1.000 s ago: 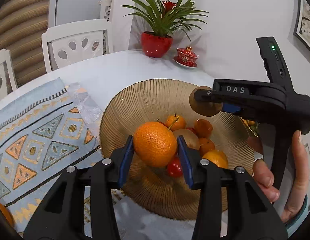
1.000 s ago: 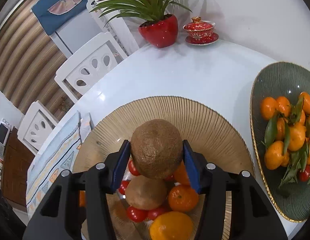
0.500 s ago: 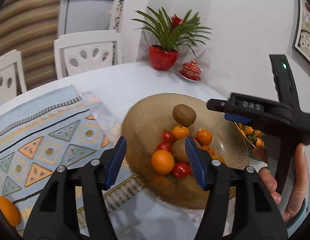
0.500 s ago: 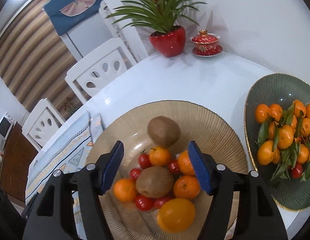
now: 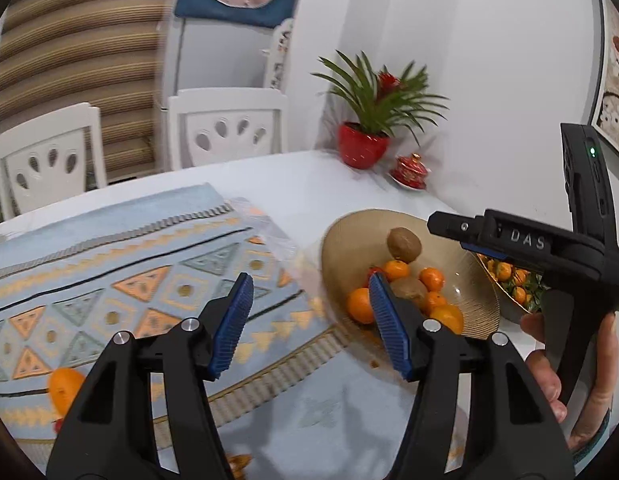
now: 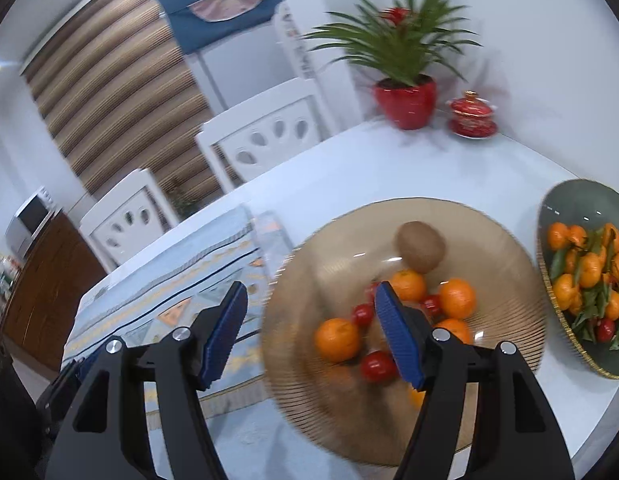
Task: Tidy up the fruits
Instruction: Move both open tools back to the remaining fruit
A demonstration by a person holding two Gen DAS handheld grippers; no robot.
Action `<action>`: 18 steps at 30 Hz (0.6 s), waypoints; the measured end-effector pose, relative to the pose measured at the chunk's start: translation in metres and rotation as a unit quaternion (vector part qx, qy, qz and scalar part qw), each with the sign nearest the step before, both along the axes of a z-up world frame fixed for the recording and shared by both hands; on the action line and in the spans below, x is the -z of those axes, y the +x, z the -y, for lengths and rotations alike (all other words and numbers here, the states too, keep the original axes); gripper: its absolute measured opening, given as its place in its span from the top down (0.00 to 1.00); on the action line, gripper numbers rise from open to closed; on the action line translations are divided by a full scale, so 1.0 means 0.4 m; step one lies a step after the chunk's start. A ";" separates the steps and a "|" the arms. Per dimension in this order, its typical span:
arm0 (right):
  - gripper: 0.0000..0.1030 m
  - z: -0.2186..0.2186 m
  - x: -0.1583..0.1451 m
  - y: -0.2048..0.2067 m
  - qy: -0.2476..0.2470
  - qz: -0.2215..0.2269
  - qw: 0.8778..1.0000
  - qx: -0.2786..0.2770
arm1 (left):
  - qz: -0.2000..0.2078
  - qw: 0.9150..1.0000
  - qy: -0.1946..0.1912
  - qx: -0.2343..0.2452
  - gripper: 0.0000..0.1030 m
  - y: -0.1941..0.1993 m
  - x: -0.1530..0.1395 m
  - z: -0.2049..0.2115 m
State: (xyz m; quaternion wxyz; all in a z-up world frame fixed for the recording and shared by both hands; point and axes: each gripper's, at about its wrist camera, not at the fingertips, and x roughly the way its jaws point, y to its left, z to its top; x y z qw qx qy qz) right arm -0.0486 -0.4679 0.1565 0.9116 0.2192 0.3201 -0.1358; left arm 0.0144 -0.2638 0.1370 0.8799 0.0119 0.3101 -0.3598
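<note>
While both grippers gape empty, the kiwi (image 6: 420, 246) lies in the amber bowl (image 6: 489, 236) beyond their fingers

A brown kiwi (image 6: 420, 246) is lying at the far side of the ribbed amber bowl (image 6: 493, 236), with mandarins (image 6: 336, 339) and cherry tomatoes (image 6: 376, 366) clustering below it. One orange (image 5: 65, 386) is sitting apart on the patterned cloth.

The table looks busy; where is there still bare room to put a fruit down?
Free: the white table between the tan bowl and the red pot, and most of the patterned mat left of the bowl, apart from an orange near its front edge. Crowded: the bowl's middle and the green dish of tangerines.
</note>
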 end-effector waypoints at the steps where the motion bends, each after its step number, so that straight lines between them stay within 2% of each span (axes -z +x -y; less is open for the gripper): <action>1: 0.36 -0.024 -0.004 0.006 -0.002 0.001 1.000 -0.009 | 0.002 1.000 -0.002 -0.005 0.41 -0.002 -0.006 -0.019; 8: 0.36 -0.175 -0.010 0.064 -0.011 -0.001 0.998 -0.066 | 0.012 0.999 -0.017 -0.046 0.41 0.011 -0.036 -0.166; 18: 0.36 -0.382 0.019 0.141 -0.028 -0.018 0.989 -0.141 | 0.007 0.992 -0.034 -0.124 0.41 0.062 -0.048 -0.407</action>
